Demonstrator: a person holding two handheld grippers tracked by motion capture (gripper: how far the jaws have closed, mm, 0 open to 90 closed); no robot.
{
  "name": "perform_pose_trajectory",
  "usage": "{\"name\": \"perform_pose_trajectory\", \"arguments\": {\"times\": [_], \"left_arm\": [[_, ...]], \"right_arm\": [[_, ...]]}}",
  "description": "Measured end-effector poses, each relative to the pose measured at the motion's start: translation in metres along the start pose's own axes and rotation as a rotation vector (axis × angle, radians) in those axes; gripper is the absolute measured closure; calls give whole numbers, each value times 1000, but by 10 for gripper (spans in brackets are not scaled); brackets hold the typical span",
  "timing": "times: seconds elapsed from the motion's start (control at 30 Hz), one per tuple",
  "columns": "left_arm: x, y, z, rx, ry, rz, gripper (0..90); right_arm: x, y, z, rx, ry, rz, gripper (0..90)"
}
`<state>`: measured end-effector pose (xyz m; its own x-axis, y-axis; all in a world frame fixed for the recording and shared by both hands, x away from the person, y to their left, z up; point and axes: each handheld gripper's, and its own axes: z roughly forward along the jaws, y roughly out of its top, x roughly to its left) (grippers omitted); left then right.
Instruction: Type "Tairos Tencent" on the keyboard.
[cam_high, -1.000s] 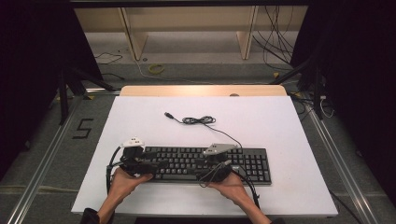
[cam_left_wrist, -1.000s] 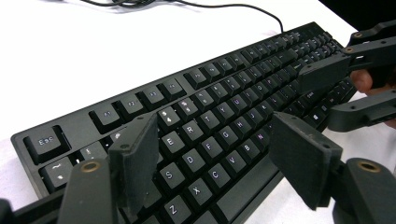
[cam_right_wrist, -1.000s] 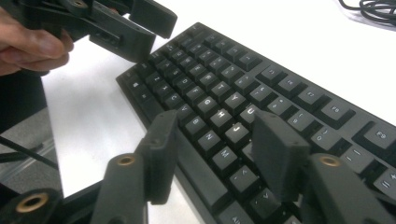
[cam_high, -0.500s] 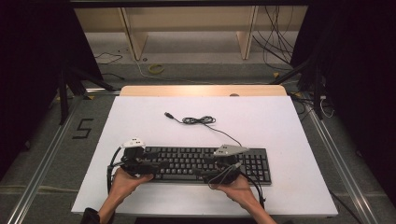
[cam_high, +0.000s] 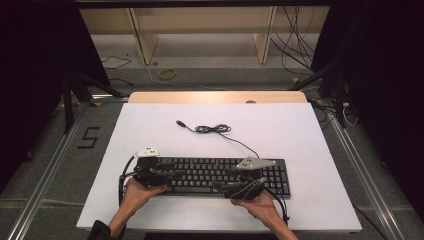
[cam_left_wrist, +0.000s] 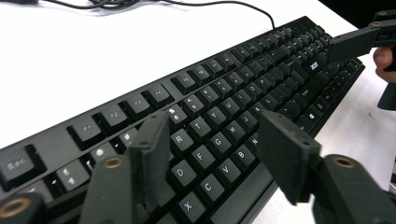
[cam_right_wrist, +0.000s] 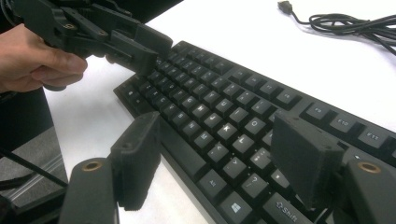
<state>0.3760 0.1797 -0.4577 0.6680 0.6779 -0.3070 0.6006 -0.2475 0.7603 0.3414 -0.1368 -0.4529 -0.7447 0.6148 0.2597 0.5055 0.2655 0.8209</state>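
Black keyboard (cam_high: 220, 175) partly hidden under both tongs; left tongs (cam_left_wrist: 210, 154) closing, right tongs (cam_right_wrist: 219, 158) opening, both gripping nothing.

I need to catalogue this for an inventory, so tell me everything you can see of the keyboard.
The keyboard is a black full-size model, plastic by its look, with white legends and a number pad at its right end. It lies flat near the front edge of the white table, long side across. Its thin black cable runs back from the rear edge, partly coiled, ending in a free plug. The left tongs and right tongs each straddle its front edge, open, their pads not pressing it.
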Motion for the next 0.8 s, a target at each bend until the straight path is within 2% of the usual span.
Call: {"name": "perform_pose_trajectory", "arguments": {"times": [0.4, 0.8], "left_arm": [[0, 4, 19, 36, 12, 31, 668], [-3, 8, 35, 72, 24, 85, 842]], "right_arm": [[-1, -4, -9, -17, -12, 0, 319], [-1, -9, -17, -22, -22, -2, 315]]}}
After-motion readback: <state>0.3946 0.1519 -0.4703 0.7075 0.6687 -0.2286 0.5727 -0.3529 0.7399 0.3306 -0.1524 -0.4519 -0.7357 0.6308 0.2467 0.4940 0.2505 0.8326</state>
